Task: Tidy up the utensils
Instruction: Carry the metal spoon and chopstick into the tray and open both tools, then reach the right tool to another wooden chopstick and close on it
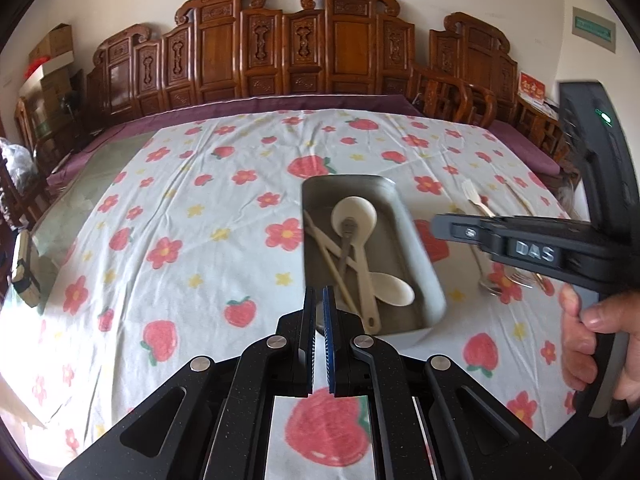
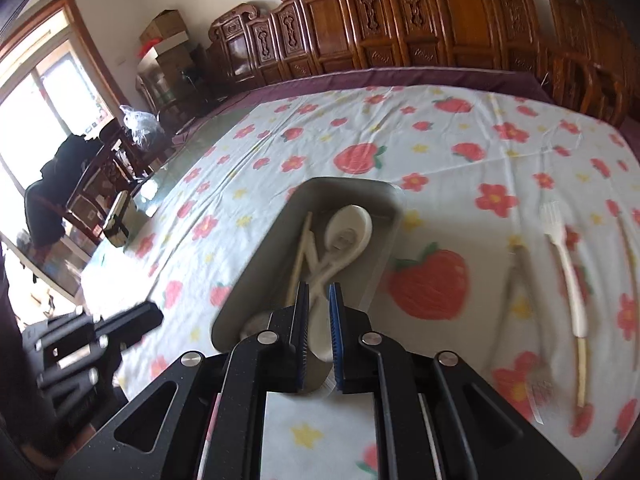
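Observation:
A grey rectangular tray [image 1: 424,264] [image 2: 384,248] sits on the flowered tablecloth and holds cream spoons [image 1: 354,214] [image 2: 348,228], chopsticks [image 1: 328,256] [image 2: 300,256] and a small dark utensil. My left gripper [image 1: 319,300] hovers at the tray's near edge, jaws nearly closed and empty. My right gripper [image 2: 319,292] hovers over the tray's near end, jaws slightly apart with nothing held. In the left wrist view the right gripper's body [image 1: 516,236] crosses right of the tray. On the cloth right of the tray lie a white fork [image 2: 560,240] [image 1: 476,198], a metal fork [image 2: 516,280] and another thin utensil [image 2: 630,252].
Carved wooden chairs [image 1: 280,48] line the far side of the table. A small box [image 1: 24,272] [image 2: 118,220] sits at the table's left edge on the bare glass. The left gripper's body [image 2: 88,344] shows at the lower left of the right wrist view.

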`<state>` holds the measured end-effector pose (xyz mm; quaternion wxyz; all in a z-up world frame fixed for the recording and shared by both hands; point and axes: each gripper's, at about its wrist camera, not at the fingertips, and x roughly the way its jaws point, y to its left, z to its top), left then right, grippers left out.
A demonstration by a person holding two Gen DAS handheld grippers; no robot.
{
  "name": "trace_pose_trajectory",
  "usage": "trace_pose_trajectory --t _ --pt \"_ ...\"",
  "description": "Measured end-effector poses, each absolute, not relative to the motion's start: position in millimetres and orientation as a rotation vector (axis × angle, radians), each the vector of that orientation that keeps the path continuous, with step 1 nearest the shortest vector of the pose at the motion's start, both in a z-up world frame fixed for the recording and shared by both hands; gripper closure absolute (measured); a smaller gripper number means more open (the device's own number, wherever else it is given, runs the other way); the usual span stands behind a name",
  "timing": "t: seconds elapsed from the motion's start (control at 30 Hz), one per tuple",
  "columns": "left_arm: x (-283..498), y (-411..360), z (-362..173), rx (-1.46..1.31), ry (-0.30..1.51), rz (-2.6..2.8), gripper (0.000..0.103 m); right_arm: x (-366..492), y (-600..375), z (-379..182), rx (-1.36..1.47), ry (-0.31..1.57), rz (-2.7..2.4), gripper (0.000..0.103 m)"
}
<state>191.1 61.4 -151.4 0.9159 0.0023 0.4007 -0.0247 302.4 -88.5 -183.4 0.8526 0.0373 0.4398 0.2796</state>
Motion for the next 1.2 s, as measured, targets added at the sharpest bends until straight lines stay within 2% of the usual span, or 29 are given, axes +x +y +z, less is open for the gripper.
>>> trace_pose_trajectory --t 0.03,0.07,0.2,0.27,0.3,0.37,0.43,0.5,0.63,1.07,1.2 --pt "190 58 -151 0.008 0.824 -0.056 0.096 298 -96 -183 0.072 0.919 0.586 0.091" --pt "188 55 -150 0.012 0.822 -0.061 0.085 292 -107 -182 0.058 0.91 0.578 0.091" --pt "183 31 -145 0.037 0.803 -0.101 0.063 274 -147 -183 0.028 0.891 0.537 0.091" --pt "182 20 -144 0.047 0.798 -0.119 0.045 266 -172 -185 0.02 0.882 0.51 0.091" --pt "181 12 -143 0.052 0.791 -0.136 0.041 264 -181 -186 0.017 0.879 0.499 0.091" --pt "180 0 -143 0.062 0.789 -0.157 0.024 260 -204 -189 0.007 0.875 0.466 0.091" --pt "180 -16 -145 0.076 0.789 -0.181 0.018 258 -222 -192 0.004 0.87 0.44 0.091" --pt "180 -30 -147 0.089 0.796 -0.207 0.015 257 -241 -196 0.005 0.863 0.411 0.091" --pt "183 -63 -158 0.125 0.827 -0.248 0.012 258 -273 -206 0.026 0.854 0.369 0.082" --pt "190 -110 -186 0.152 0.908 -0.302 0.012 304 -367 -254 0.055 0.916 0.172 0.081" --pt "194 -113 -197 0.151 0.941 -0.3 0.012 313 -376 -266 0.021 0.927 0.144 0.072"
